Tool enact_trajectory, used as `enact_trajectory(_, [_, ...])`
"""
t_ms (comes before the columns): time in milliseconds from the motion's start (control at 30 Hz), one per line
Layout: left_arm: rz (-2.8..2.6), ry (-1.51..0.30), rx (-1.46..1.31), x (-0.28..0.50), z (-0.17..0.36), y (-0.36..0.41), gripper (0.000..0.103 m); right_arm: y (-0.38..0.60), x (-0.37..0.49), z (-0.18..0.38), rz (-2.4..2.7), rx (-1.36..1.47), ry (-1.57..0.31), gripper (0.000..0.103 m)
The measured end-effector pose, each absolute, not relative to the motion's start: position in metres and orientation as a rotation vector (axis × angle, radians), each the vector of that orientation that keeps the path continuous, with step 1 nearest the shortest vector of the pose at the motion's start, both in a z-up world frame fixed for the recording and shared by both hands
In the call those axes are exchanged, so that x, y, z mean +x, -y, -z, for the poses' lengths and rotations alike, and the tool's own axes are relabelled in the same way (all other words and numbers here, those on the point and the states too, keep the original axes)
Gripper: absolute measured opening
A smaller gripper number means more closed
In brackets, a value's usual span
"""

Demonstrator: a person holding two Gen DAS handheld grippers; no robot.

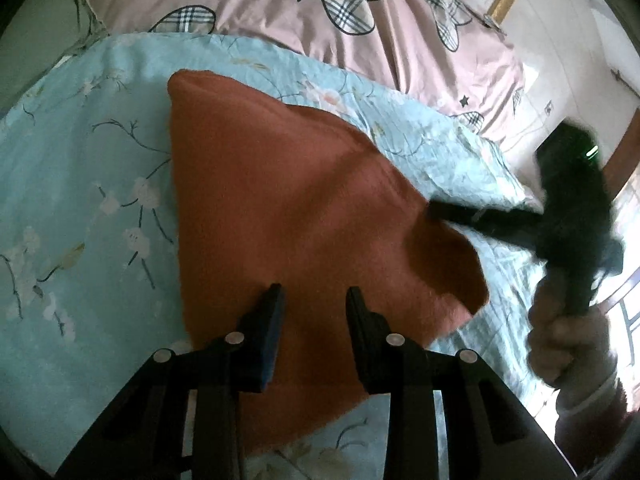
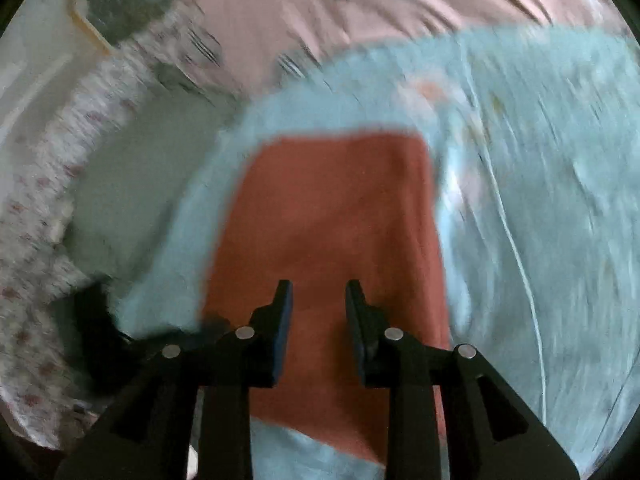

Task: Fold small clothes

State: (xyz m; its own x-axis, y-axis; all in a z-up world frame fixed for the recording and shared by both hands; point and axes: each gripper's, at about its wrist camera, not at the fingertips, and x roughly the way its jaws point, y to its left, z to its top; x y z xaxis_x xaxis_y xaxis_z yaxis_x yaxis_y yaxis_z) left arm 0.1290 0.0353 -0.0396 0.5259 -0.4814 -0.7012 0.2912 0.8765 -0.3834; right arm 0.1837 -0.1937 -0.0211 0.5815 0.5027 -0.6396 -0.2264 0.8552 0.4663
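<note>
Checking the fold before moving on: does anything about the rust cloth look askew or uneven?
Yes. The rust cloth lies at a slant on the blue floral sheet, and its right corner is lifted and curled near the right gripper.

Soft, dim daylight enters from a blown-out window at the left wrist view's right edge; the right tool there is motion-smeared; the whole right wrist view is streaked with blur; fisheye corners go black.
</note>
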Motion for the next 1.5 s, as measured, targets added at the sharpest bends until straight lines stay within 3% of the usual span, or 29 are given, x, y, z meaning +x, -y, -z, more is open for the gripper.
enact_trajectory(67, [0.473,-0.913,-0.242,0.125,0.045,-0.040,0.031,0.202,0.190,0.052,-0.370,0.369,-0.892,0.022])
enact_trajectory(133, [0.466,-0.927,-0.253,0.123,0.051,-0.045,0.025,0.214,0.192,0.065,-0.365,0.436,-0.880,0.004])
enact_trajectory(200, [0.459,-0.937,-0.262,0.122,0.057,-0.049,0.017,0.217,0.192,0.065,-0.350,0.444,-0.880,0.003])
enact_trajectory(267, [0.458,-0.950,-0.297,0.119,0.060,-0.054,0.016,0.212,0.193,0.062,-0.338,0.421,-0.880,0.003])
enact_trajectory(467, [0.440,-0.930,-0.267,0.093,0.049,-0.056,0.022,0.204,0.148,0.034,-0.392,0.402,-0.806,0.009])
enact_trajectory(567, [0.414,-0.942,-0.259,0.082,0.057,-0.059,0.022,0.202,0.136,0.044,-0.332,0.315,-0.832,0.023])
enact_trajectory(700, [0.393,-0.954,-0.282,0.078,0.066,-0.062,0.021,0.213,0.128,0.073,-0.317,0.352,-0.864,0.022])
enact_trajectory(967, [0.337,-0.949,-0.256,0.064,0.059,-0.059,0.022,0.209,0.113,0.060,-0.295,0.355,-0.841,0.023])
enact_trajectory(1267, [0.284,-0.903,-0.229,0.066,0.035,-0.069,0.044,0.213,0.098,0.031,-0.325,0.394,-0.765,0.027])
enact_trajectory(1500, [0.181,-0.900,-0.227,0.128,0.023,-0.085,0.045,0.206,0.167,0.005,-0.347,0.375,-0.742,0.032])
